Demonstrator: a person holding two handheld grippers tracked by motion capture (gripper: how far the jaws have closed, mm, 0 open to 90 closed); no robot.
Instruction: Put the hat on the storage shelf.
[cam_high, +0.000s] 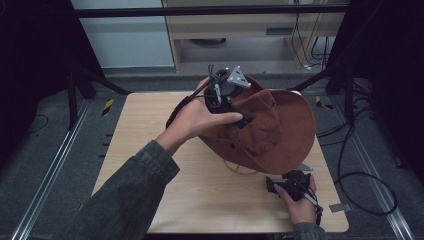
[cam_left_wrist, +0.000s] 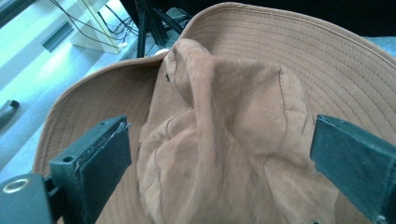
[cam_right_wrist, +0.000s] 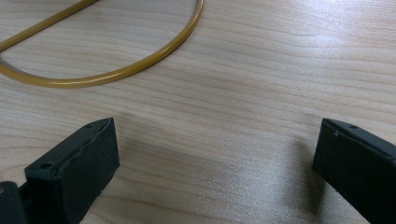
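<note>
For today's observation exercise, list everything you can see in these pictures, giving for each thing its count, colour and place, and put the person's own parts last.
Wide-brimmed hat: one, reddish brown, on the table's far right part, crown crumpled.
Hat cord: one, yellowish tan, looped on the table by the hat's near edge.
Table: one, light wood, centre of the high view.
Cables: several, black, on the grey floor to the right of the table.
Left gripper: one, black with a grey plate, over the hat's crown, jaws open either side of it.
Right gripper: one, black, near the table's near right edge, jaws open.
Sleeve: one, dark grey, on the left forearm.
</note>
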